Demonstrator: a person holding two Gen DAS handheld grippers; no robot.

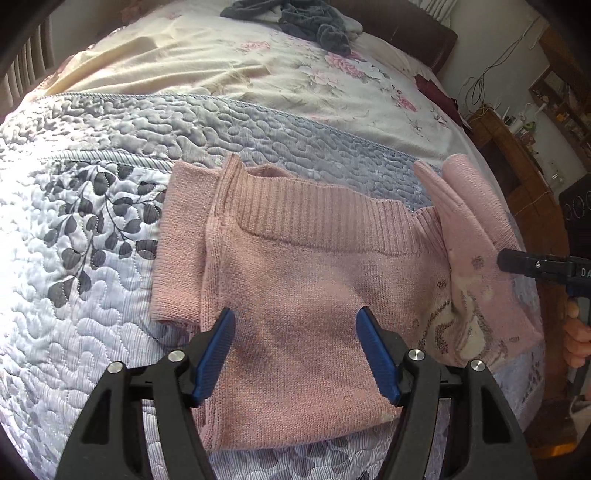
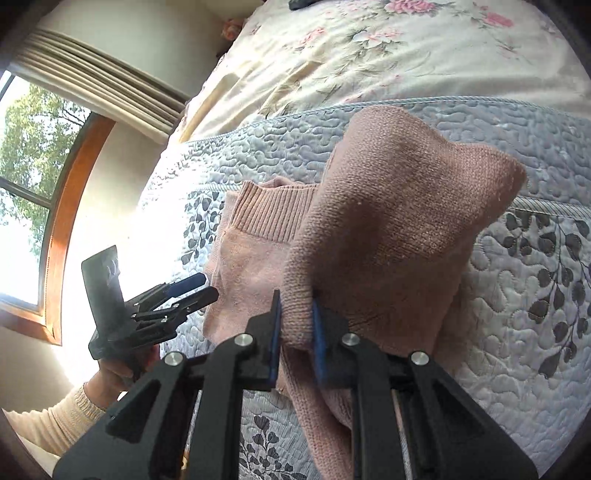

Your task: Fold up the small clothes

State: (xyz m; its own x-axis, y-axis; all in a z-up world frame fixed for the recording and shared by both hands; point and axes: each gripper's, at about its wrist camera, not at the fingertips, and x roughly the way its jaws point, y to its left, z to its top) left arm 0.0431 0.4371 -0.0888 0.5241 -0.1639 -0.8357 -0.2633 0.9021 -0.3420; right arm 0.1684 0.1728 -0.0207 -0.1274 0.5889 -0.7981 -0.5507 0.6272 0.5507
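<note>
Bedroom: window with wooden frame at one side, wooden shelving at the other.

Bed: covered by a cream floral sheet on the far part and a grey-blue quilted bedspread with a dark leaf pattern on the near part.

Dark grey clothes: heaped on the far part of the bed, well apart from the work area.

Pink knit sweater: lying on the quilted bedspread, ribbed collar toward the far side; one sleeve folded in over the body, the opposite side lifted off the bed.

Right gripper: blue pads pinched on the lifted sweater fabric.

Left gripper: fingers spread wide over the sweater body, nothing between them.

Person's hand: cream sleeve, holding the left gripper's handle.
</note>
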